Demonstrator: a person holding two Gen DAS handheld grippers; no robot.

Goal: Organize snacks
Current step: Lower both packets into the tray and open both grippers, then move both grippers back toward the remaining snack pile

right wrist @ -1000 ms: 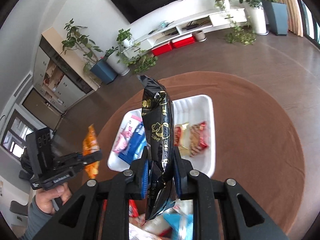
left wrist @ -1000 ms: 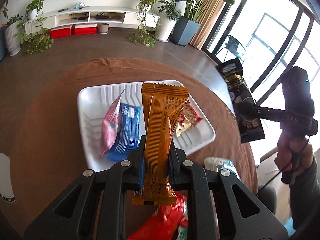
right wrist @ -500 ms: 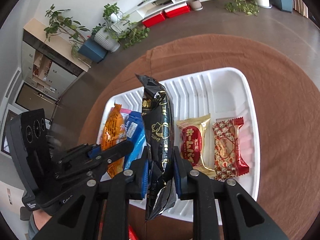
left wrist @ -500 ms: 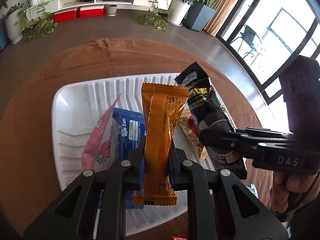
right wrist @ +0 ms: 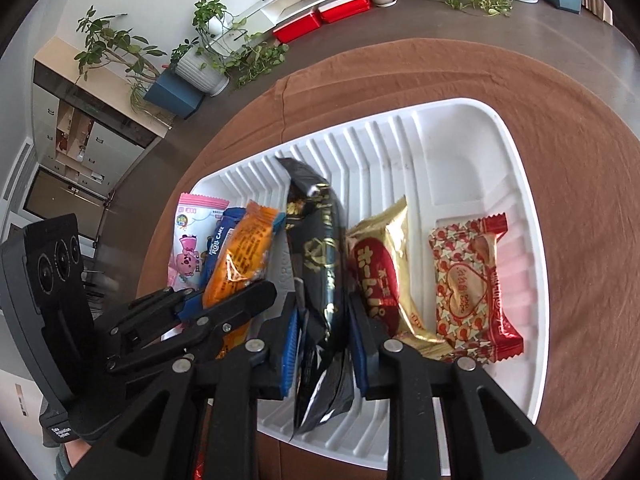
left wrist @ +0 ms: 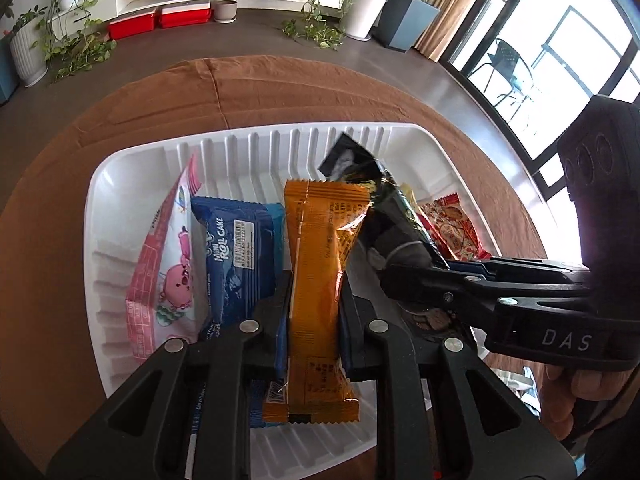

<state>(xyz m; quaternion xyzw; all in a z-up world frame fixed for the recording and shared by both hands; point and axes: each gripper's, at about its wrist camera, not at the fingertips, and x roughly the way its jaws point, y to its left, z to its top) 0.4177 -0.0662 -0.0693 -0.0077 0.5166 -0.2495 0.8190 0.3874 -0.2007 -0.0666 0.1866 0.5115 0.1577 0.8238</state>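
Left hand-held gripper (left wrist: pixel 314 312) nearly closed; right hand-held gripper (right wrist: pixel 323 320) just eased apart.

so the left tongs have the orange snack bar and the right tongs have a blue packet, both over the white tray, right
Not quite: the right tongs have a black packet, not a blue one, as the right wrist view shows. The blue packet already lies in the white tray. The left tongs do have the orange snack bar, both over the tray.

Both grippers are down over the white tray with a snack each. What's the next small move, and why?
Probably let go: open both a little wider. The orange packet in the left gripper and the black packet in the right gripper already sit low in the white ribbed tray, slotted into the row, and the right jaws have just been opening.
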